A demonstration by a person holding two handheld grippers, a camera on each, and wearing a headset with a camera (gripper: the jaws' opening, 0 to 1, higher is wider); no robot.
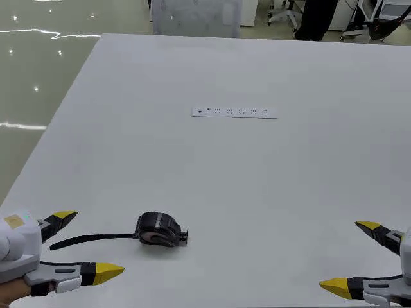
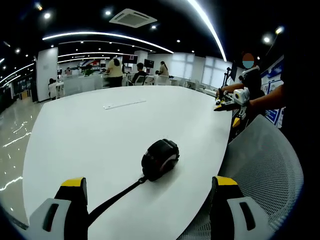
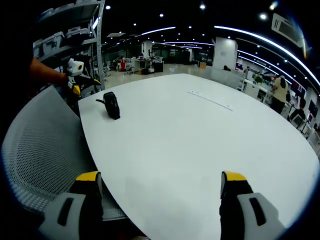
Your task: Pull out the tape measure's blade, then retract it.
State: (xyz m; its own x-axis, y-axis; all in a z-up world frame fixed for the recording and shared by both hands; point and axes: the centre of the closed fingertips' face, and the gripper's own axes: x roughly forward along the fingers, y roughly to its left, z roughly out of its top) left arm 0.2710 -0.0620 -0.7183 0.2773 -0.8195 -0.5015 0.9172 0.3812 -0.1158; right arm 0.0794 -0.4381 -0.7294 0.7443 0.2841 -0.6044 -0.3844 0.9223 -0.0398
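A black tape measure (image 1: 159, 230) lies on the white table near its front edge, with a black strap (image 1: 90, 239) trailing to the left. My left gripper (image 1: 87, 247) stands open just left of it, the strap running between its yellow-tipped fingers. In the left gripper view the tape measure (image 2: 160, 158) sits a short way ahead of the jaws, and the strap (image 2: 117, 196) leads back between them. My right gripper (image 1: 356, 256) is open at the front right, far from the case. From the right gripper view the tape measure (image 3: 111, 105) is small at the far left.
A white power strip (image 1: 234, 112) lies flat mid-table. A grey mesh chair back (image 2: 262, 165) stands at the table's near edge. Office chairs and people (image 2: 114, 70) are beyond the far end.
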